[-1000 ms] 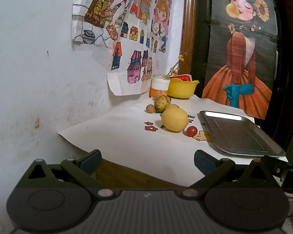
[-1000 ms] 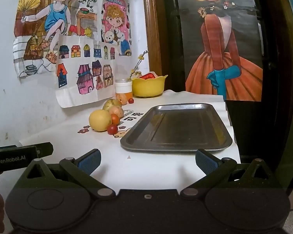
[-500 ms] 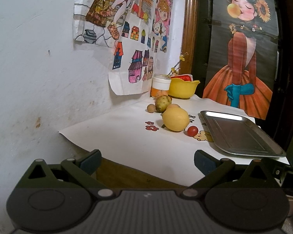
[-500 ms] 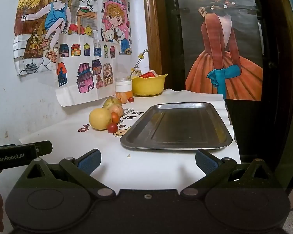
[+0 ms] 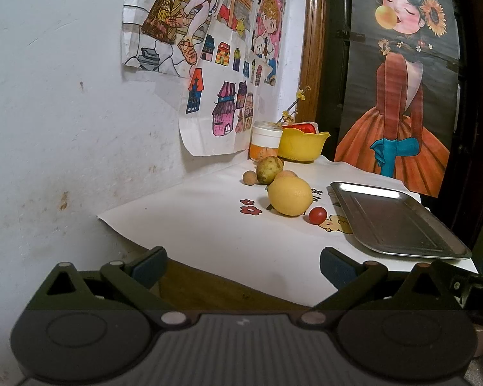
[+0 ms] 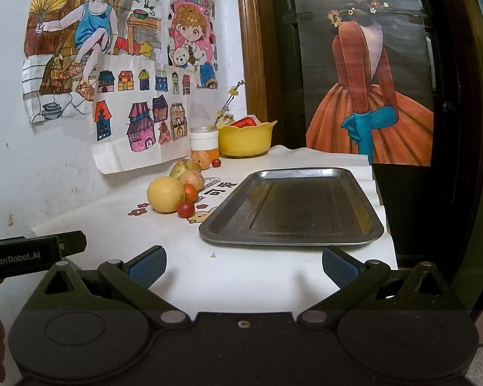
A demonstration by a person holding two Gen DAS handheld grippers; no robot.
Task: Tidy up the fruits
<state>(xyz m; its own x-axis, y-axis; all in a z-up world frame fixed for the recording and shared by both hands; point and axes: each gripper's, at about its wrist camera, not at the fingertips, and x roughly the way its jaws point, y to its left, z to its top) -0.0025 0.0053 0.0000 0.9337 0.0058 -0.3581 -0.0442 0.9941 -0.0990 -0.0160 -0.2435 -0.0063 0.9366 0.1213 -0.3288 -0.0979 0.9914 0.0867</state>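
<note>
Change: almost nothing; over the last second both views have crept slightly closer to the table, and no fruit has shifted.
Left gripper: I have its jaws spread wide, empty, hovering off the near edge of the white table cover.
Right gripper: also gaping and holding nothing, short of the table and facing the metal tray.
Fruit pile: the lemon sits nearest me, a cherry tomato just beside it on the tray side; behind come a peach-coloured fruit, a green pear-like fruit and a small brown round fruit toward the wall.
More fruit: the right view shows an orange-red fruit tucked behind the lemon, plus another tomato near the white jar.
Tray: bare, near the pile but not touching it.
Background: the yellow bowl at the back holds something red.
Meaning: I judge the sorting has not begun; this is the approach, with the lemon or near tomato as the likeliest first pick for the left gripper.
</note>
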